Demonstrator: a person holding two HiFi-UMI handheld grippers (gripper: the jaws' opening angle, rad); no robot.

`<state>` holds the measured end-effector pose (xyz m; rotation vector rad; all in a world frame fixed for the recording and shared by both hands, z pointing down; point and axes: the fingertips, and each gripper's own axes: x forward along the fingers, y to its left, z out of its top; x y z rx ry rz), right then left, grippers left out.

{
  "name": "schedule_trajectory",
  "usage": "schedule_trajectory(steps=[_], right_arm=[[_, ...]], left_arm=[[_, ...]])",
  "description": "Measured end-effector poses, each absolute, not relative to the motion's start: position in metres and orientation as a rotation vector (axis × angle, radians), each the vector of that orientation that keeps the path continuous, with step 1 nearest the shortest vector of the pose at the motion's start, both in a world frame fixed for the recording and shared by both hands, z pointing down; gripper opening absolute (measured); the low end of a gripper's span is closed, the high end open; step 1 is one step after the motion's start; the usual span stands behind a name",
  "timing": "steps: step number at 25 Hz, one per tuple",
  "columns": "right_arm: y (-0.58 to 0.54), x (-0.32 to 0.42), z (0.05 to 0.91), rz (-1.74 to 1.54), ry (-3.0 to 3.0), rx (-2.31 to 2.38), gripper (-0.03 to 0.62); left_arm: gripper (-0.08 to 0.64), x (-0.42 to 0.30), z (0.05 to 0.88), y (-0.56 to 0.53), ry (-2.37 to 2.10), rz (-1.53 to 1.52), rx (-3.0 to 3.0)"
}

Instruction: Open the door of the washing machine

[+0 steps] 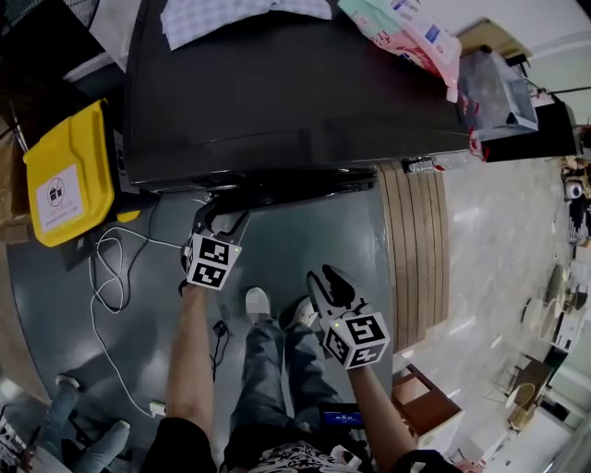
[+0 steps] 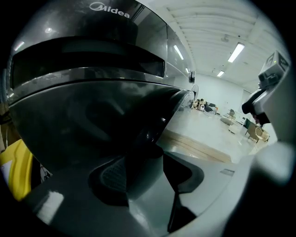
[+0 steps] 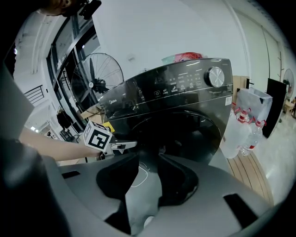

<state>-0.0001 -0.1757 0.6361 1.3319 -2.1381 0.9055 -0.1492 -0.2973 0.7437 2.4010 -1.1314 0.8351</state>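
Observation:
A black front-loading washing machine (image 1: 295,92) fills the top of the head view; its round dark door (image 3: 185,134) faces me and is closed. My left gripper (image 1: 224,205) reaches up to the door's left front edge. In the left gripper view the door's rim (image 2: 148,134) lies right in front of the spread jaws of the left gripper (image 2: 145,157), and the pads do not press on it. My right gripper (image 1: 325,280) hangs in the air further back and to the right, apart from the machine. Its jaws are open around nothing in the right gripper view, where the right gripper (image 3: 148,159) points at the door.
A yellow container (image 1: 69,175) stands left of the machine, with a white cable (image 1: 106,277) looping on the grey floor. To the right lies a slatted wooden platform (image 1: 416,249). A bag of bottles (image 3: 245,125) hangs at the machine's right side. Cloth (image 1: 222,14) and packets (image 1: 406,28) lie on top.

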Motion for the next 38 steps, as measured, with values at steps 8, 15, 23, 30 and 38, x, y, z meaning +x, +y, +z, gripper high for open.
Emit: schedule_trajectory(steps=[8,15,23,30,38], right_arm=[[-0.177,-0.016,0.635,0.996,-2.13,1.334,0.15],[-0.187,-0.022,0.638,1.229,-2.08,1.431,0.199],[-0.189,-0.005,0.656,1.185,-1.893,1.592,0.267],[-0.175,0.011,0.663,1.03,-1.847,1.605,0.239],[-0.158,0.026,0.662,1.038,-1.881,1.546,0.22]], left_arm=[[0.192,-0.141,0.748,-0.248,-1.079,0.831,2.353],[0.163,-0.116,0.748,-0.179,-0.955,0.888,2.346],[0.153,-0.082,0.749,-0.119,-0.741,0.989,2.429],[0.159,-0.062,0.748,-0.085,-0.543,0.905,2.484],[0.138,-0.096,0.719,-0.1,-0.734,0.557,2.393]])
